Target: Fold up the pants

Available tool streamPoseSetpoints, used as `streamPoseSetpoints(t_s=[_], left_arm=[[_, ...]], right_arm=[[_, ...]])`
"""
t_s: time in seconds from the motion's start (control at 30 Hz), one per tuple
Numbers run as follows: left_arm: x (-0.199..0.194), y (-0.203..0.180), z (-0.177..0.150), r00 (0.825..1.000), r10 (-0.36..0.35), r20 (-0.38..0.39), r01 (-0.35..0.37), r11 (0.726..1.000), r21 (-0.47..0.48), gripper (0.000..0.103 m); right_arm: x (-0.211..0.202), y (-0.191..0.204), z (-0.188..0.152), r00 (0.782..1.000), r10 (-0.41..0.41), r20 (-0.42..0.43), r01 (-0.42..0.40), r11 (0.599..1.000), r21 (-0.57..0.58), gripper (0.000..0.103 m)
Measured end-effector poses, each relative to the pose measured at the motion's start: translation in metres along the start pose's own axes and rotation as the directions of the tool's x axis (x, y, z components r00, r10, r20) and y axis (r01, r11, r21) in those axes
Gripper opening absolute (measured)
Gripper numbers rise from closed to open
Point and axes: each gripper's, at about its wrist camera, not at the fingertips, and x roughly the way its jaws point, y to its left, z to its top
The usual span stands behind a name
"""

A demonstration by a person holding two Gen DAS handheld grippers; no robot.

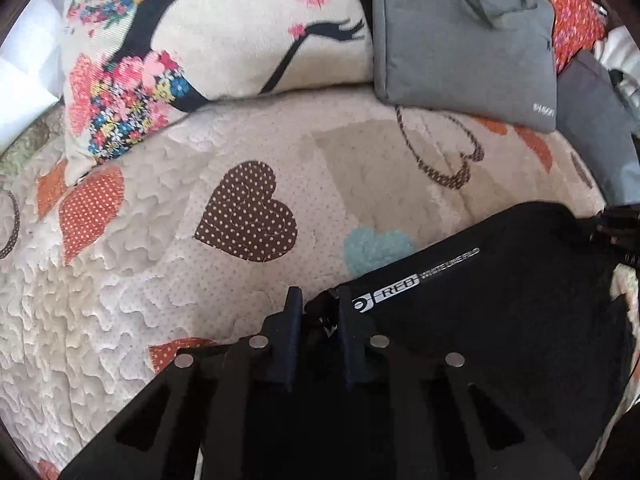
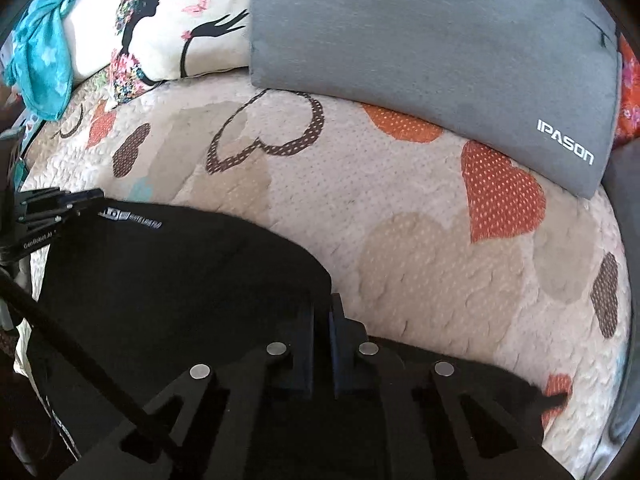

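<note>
Black pants [image 1: 500,292] with a white "RED" logo lie on the heart-patterned quilt [image 1: 160,280], stretched between the two grippers. My left gripper [image 1: 318,308] is shut on the pants' left edge, with bunched black cloth between its fingers. In the right wrist view the pants [image 2: 180,272] spread to the left, and my right gripper [image 2: 320,316] is shut on their right edge. The left gripper [image 2: 60,208] shows at the far left of that view, and the right gripper [image 1: 616,228] shows at the right edge of the left wrist view.
A cream pillow [image 1: 200,32] printed with a black silhouette and flowers leans at the back. A grey IPASON bag [image 2: 420,48] lies beside it on the quilt [image 2: 400,220]. A turquoise cloth [image 2: 40,52] hangs at the far left.
</note>
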Motion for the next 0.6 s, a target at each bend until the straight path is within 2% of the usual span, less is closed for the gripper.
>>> streamPoseSetpoints(t_s=[0.17,0.37,0.43,0.6], left_arm=[[-0.033,0.008,-0.005,0.999,-0.033,0.042,0.034,0.999,-0.011,0.016],[-0.085,-0.001,-0.027,0.992,-0.055,0.109,0.053,0.998,0.021,0.016],[-0.097,-0.006,-0.036,0.991,-0.05,0.121,0.047,0.998,0.032,0.016],[-0.13,-0.017,-0.084,0.993,0.004,0.118,-0.011,0.998,0.058,0.016]], right_arm=[[-0.025,0.02,-0.014,0.999,0.002,0.038,-0.002,1.0,0.006,0.006],[-0.068,0.035,-0.051,0.997,0.013,0.077,-0.015,1.0,0.024,0.006],[-0.078,0.042,-0.067,0.997,0.014,0.081,-0.017,1.0,0.026,0.006],[-0.094,0.058,-0.11,0.995,0.045,0.093,-0.05,0.997,0.056,0.006]])
